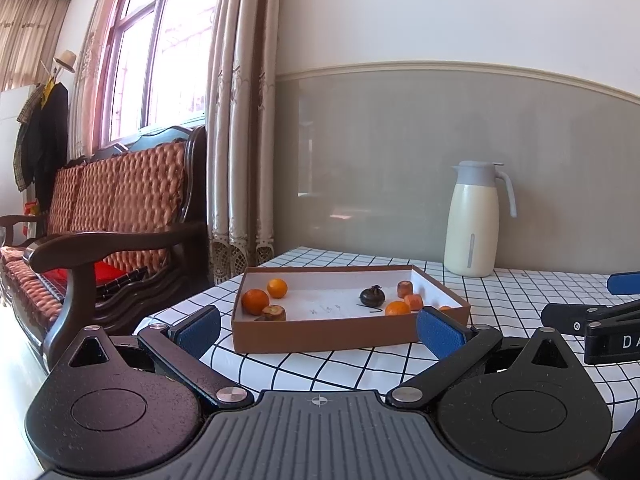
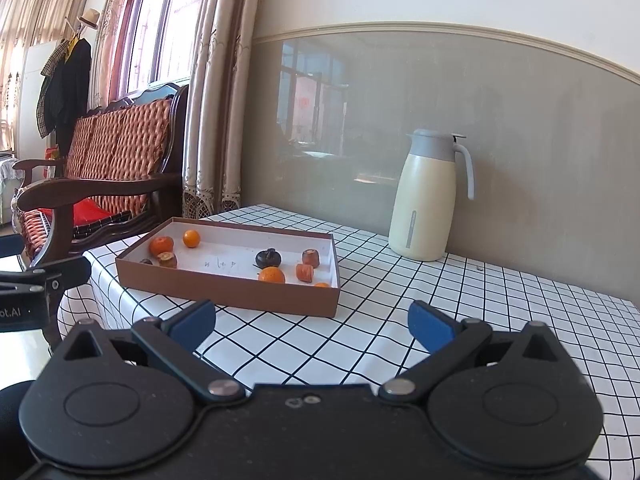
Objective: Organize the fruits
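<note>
Nearest, the left gripper (image 1: 320, 330) hangs over the checked table (image 1: 520, 300) with its blue pads spread wide, holding nothing. The right gripper (image 2: 312, 326) is likewise wide apart and empty; in the left wrist view its body shows the letters "DA", and the left one in the right wrist view reads "ot.AI". Beyond lies a shallow brown box (image 1: 344, 334) holding oranges (image 1: 255, 301), a dark fruit (image 1: 372, 296) and carrot-like pieces (image 1: 413, 301); faint handwriting on its floor is unreadable. Farthest, a cream thermos jug (image 1: 474, 220) stands by the wall.
</note>
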`<state>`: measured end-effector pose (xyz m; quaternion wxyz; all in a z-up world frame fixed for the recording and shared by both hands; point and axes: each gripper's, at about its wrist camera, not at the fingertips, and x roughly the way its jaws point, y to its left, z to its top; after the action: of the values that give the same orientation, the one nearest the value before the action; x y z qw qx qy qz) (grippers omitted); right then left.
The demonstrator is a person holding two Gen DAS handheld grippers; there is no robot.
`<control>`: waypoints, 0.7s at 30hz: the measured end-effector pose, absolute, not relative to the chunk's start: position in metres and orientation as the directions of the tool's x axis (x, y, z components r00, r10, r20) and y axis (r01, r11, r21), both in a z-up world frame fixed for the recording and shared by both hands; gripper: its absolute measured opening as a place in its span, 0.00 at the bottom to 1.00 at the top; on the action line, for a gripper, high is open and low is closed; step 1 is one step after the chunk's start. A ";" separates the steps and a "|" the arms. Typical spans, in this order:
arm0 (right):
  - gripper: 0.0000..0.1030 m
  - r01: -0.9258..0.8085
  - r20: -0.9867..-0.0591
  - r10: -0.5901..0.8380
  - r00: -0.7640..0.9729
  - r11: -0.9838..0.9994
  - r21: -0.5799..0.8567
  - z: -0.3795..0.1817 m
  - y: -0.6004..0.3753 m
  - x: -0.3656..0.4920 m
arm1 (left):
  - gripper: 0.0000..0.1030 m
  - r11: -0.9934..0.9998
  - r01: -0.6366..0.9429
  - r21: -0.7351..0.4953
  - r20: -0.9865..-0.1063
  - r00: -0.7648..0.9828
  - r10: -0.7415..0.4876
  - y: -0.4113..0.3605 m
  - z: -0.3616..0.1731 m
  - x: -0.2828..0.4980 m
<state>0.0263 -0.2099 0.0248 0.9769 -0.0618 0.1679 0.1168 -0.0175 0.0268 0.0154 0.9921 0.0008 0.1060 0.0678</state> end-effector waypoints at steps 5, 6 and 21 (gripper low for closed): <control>0.94 -0.249 -0.343 0.207 0.916 0.965 -0.083 0.025 -0.210 0.026 | 1.00 0.991 -0.136 0.015 -0.210 0.968 0.136 0.027 0.016 -0.017; 0.94 -0.249 -0.343 0.207 0.916 0.965 -0.083 0.025 -0.210 0.026 | 1.00 0.991 -0.135 0.015 -0.209 0.968 0.135 0.026 0.016 -0.017; 0.94 -0.249 -0.343 0.207 0.916 0.965 -0.083 0.025 -0.209 0.026 | 1.00 0.991 -0.132 0.012 -0.208 0.969 0.132 0.025 0.016 -0.017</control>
<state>0.0261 -0.2093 0.0246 0.9769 -0.0624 0.1680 0.1167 -0.0168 0.0253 0.0158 0.9923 -0.0011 0.1050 0.0664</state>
